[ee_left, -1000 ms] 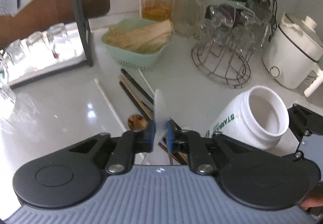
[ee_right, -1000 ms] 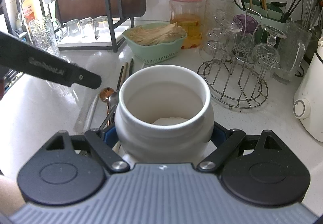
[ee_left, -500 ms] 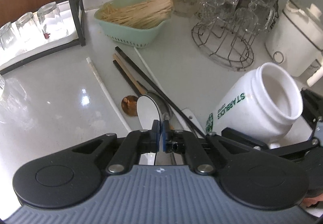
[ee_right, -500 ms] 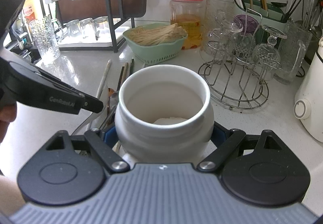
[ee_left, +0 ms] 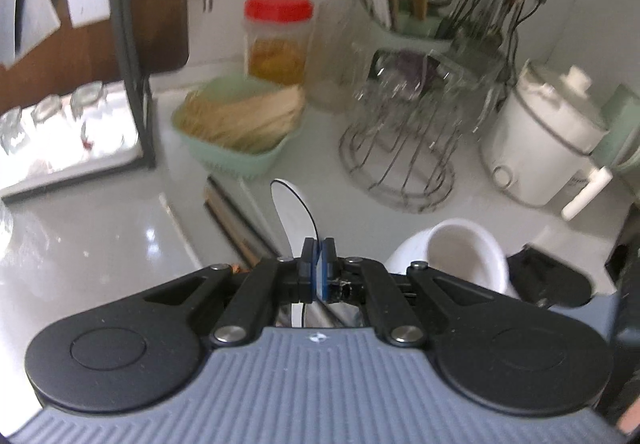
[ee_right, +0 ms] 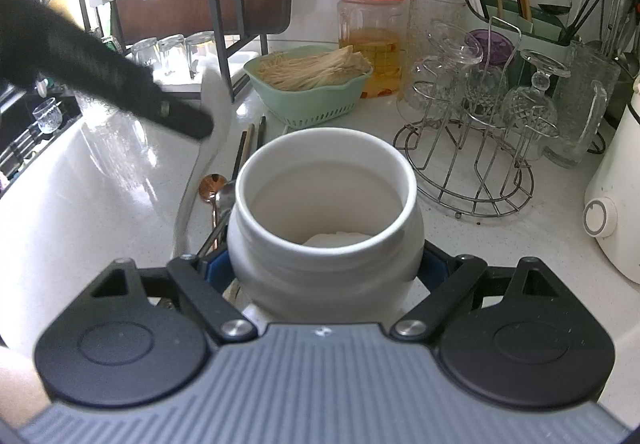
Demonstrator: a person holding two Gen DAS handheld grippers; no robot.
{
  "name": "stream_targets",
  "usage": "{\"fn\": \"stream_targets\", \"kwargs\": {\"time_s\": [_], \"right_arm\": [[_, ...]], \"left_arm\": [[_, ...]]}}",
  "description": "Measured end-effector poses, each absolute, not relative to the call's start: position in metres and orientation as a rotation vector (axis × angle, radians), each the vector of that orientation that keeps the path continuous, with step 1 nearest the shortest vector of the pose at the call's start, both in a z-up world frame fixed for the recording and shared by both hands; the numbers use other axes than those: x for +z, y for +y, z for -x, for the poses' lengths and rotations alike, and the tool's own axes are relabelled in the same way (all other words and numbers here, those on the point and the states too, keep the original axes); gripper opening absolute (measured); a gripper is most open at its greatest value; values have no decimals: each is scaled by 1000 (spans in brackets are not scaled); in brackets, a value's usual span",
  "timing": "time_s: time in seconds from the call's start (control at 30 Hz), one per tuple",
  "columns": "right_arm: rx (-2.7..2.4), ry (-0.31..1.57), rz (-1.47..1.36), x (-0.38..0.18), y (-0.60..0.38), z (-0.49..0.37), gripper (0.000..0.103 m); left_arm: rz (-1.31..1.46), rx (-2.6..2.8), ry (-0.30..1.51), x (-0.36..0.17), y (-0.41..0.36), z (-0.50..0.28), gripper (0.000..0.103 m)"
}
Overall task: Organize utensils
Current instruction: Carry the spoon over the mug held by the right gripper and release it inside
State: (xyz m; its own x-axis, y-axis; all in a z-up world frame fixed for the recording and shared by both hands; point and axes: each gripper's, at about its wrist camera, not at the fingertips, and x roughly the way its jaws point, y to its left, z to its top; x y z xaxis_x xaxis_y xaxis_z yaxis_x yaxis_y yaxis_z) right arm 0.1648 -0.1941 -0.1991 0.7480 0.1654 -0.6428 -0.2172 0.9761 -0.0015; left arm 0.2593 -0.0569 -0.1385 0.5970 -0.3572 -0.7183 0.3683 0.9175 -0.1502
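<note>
My left gripper [ee_left: 319, 248] is shut on the handle of a white spoon [ee_left: 290, 204], whose bowl points up and away above the counter. The right wrist view shows that spoon [ee_right: 214, 116] blurred in the air, left of the jar, under the left gripper's black finger [ee_right: 188, 122]. My right gripper [ee_right: 324, 268] is shut on a white Starbucks jar [ee_right: 326, 212], tilted with its mouth open toward the camera. The jar [ee_left: 460, 256] sits low right in the left wrist view. Chopsticks [ee_right: 248, 140], a copper spoon [ee_right: 210, 184] and a steel spoon [ee_right: 226, 194] lie on the counter beside the jar.
A green basket of sticks [ee_right: 308, 84], a red-lidded jar [ee_right: 370, 40] and a wire rack of glasses [ee_right: 472, 116] stand behind. A white cooker [ee_left: 540, 148] is at the right, a utensil holder [ee_right: 520, 28] at the back, a black dish rack with glasses [ee_left: 132, 84] at the left.
My left gripper dipped to the utensil pile, shut on the white spoon and lifted it off the counter. The right gripper and jar have not moved.
</note>
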Motion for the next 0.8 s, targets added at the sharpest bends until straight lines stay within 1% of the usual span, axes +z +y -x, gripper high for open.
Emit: {"fn": "stream_targets", "kwargs": {"time_s": [0.37, 0.67, 0.8], "right_arm": [[207, 688, 76, -200, -194, -164, 91], [208, 686, 76, -200, -194, -164, 91], [209, 685, 76, -200, -194, -164, 91]], "left_arm": [[-3, -479, 739, -93, -67, -252, 2], [7, -534, 618, -46, -79, -239, 2], [-7, -570, 579, -34, -92, -236, 2]]}}
